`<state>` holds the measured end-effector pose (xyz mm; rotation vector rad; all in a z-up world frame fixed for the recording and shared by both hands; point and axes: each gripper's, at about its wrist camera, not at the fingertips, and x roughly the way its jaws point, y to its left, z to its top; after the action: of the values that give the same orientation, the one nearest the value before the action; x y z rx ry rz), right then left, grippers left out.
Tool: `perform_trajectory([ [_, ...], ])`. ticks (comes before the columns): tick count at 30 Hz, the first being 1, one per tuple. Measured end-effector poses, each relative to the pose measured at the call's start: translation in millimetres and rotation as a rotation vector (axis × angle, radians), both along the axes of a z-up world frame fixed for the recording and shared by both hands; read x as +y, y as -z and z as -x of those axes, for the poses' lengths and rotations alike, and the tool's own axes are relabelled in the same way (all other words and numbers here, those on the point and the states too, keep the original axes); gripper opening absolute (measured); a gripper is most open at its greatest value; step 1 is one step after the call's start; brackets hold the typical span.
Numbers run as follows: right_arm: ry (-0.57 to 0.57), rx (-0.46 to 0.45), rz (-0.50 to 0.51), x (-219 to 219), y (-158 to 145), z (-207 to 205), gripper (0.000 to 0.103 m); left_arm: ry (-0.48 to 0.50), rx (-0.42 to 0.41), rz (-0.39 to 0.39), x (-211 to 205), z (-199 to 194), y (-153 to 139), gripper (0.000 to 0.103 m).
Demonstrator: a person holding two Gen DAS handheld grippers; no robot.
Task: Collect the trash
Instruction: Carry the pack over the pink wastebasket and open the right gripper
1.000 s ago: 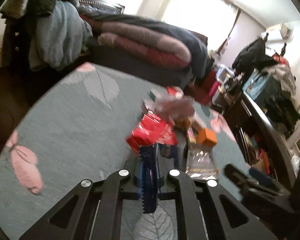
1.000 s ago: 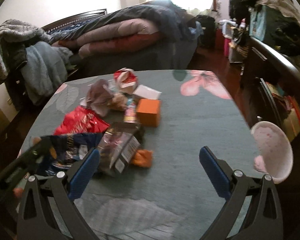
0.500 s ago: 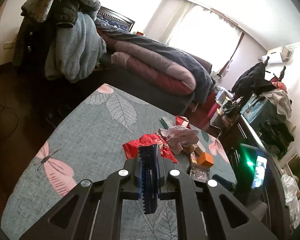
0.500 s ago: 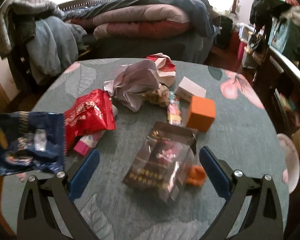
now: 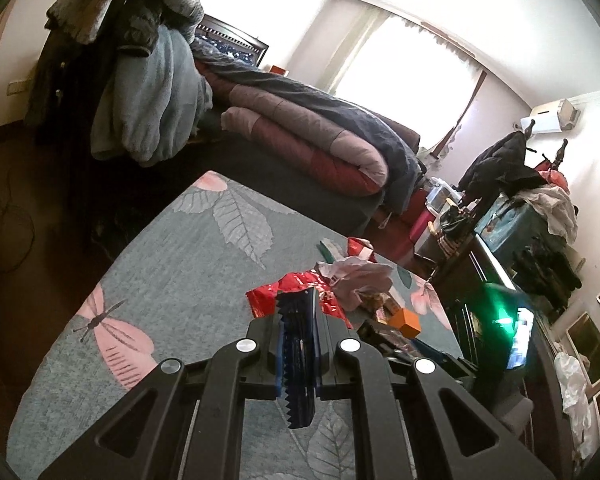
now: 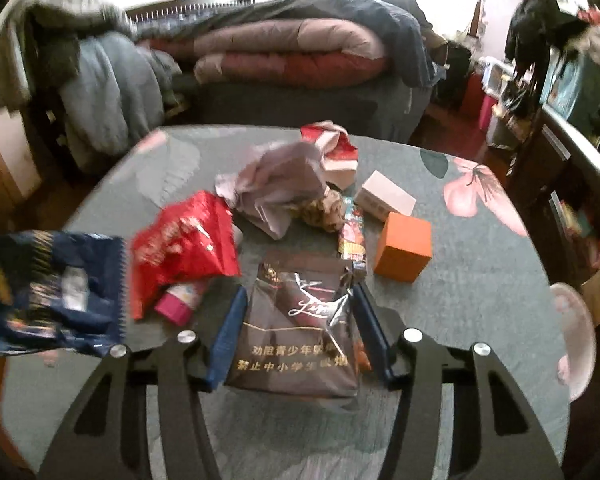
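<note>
My left gripper [image 5: 299,354] is shut on a dark blue snack wrapper [image 5: 298,356] and holds it above the table; the wrapper also shows in the right wrist view [image 6: 56,288] at the left. My right gripper [image 6: 298,336] has closed in around a brown cigarette carton wrapper [image 6: 296,332] on the grey table [image 6: 480,304], its blue pads touching both sides. Beyond lie a red foil bag [image 6: 184,244], a crumpled grey-pink bag [image 6: 276,180], an orange box [image 6: 404,246], a pale box [image 6: 386,198], a pink tube [image 6: 180,300] and a candy stick [image 6: 351,236].
A bed with folded quilts [image 6: 300,52] stands behind the table. Clothes hang on a chair [image 6: 88,80] at the left. A dark cabinet [image 6: 572,184] lines the right side. A pink round object [image 6: 572,336] sits at the table's right edge.
My right gripper moved forward and closed from wide open onto the brown carton wrapper. My left gripper rose further with the blue wrapper.
</note>
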<state>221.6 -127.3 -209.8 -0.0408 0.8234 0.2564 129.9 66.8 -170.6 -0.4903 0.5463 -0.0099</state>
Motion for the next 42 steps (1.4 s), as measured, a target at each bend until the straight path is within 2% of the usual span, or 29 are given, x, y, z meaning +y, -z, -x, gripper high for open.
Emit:
perform_trajectory([
  [2,-0.001,0.008,-0.074,-18.1,-9.8,6.9,0.055,0.013,-0.011,-0.001,-4.6,3.0,-3.7,0.010],
  [6,0.029,0.000,-0.136,-48.1,-23.5,24.7,0.055,0.060,-0.029,-0.003,-23.0,4.5,-11.3,0.010],
  [17,0.178,-0.063,-0.147,-137.6,-39.4,71.6,0.055,0.262,-0.054,0.000,-101.9,-7.3,-30.1,0.010],
  [25,0.350,-0.109,-0.172,-223.2,-37.9,93.5,0.055,0.460,-0.058,-0.034,-191.1,-32.7,-41.2,0.010],
  [32,0.553,-0.105,-0.135,-312.6,-15.2,96.0,0.055,0.617,-0.054,-0.111,-291.2,-62.0,-38.1,0.010],
  [39,0.669,-0.043,-0.095,-377.2,24.6,71.8,0.055,0.785,0.007,-0.194,-399.6,-105.2,-9.5,0.012],
  [42,0.689,-0.021,-0.082,-396.7,42.0,58.2,0.055,0.833,0.068,-0.221,-437.5,-128.7,11.0,0.012],
])
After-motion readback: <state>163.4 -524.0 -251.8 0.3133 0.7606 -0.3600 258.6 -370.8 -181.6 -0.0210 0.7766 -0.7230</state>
